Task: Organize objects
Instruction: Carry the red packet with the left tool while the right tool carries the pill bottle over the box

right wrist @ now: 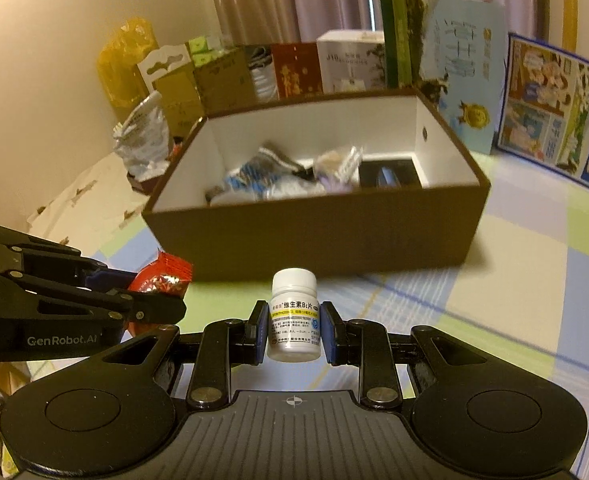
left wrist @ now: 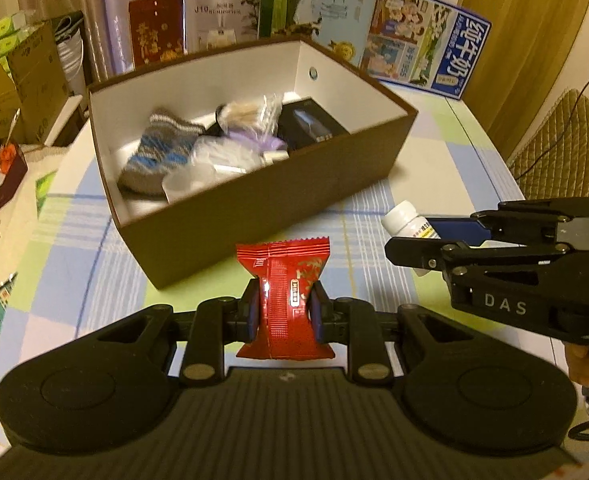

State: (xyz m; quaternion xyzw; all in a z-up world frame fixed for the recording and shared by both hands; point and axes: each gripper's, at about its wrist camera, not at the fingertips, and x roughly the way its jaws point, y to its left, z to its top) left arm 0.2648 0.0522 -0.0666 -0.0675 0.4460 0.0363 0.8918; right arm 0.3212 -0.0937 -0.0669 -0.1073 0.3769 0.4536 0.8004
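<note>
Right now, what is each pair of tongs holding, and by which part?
The left tongs pinch the red snack packet across its middle. The right tongs clamp the white pill bottle by its labelled body, below the cap.

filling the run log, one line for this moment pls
left gripper shut on red packet | right gripper shut on pill bottle | both short of brown box

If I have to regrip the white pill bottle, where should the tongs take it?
Grip the white plastic pill bottle across its straight labelled body, below the narrower cap, as the right tongs do now. It stands upright, so come from the near side, fingers level.
</note>
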